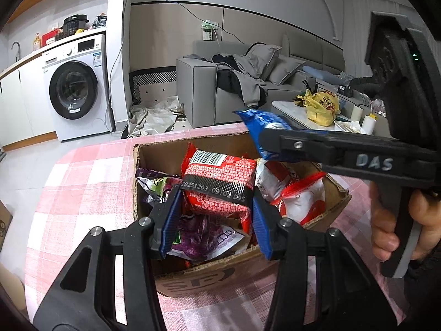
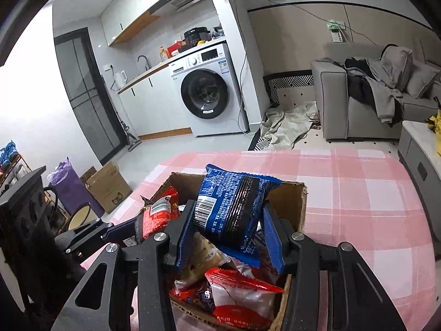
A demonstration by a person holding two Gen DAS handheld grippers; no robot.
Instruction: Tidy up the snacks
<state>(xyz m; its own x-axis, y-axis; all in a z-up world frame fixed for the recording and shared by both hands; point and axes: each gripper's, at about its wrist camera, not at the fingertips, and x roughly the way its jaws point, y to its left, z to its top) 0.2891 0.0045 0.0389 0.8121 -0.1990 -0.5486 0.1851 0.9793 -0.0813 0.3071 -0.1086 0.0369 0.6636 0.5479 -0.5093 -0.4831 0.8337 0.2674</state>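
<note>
A cardboard box [image 1: 198,275] of snack packets stands on the pink checked tablecloth [image 1: 91,182]. My left gripper [image 1: 216,218] is shut on a red snack packet [image 1: 220,184] and holds it above the box. My right gripper [image 2: 231,241] is shut on a blue snack packet [image 2: 231,207], also above the box [image 2: 299,201]. In the left wrist view the right gripper [image 1: 268,138] comes in from the right with the blue packet [image 1: 261,121]. In the right wrist view the left gripper [image 2: 139,226] holds the red packet [image 2: 157,218] at the left. Purple [image 1: 198,234] and red-and-white packets [image 2: 242,295] lie inside.
A grey sofa [image 1: 209,93] with clothes and a washing machine [image 1: 77,88] stand beyond the table. A white coffee table [image 1: 297,115] with a yellow bag [image 1: 321,107] is at the right. A cardboard box [image 2: 107,187] and a purple bag [image 2: 69,187] are on the floor.
</note>
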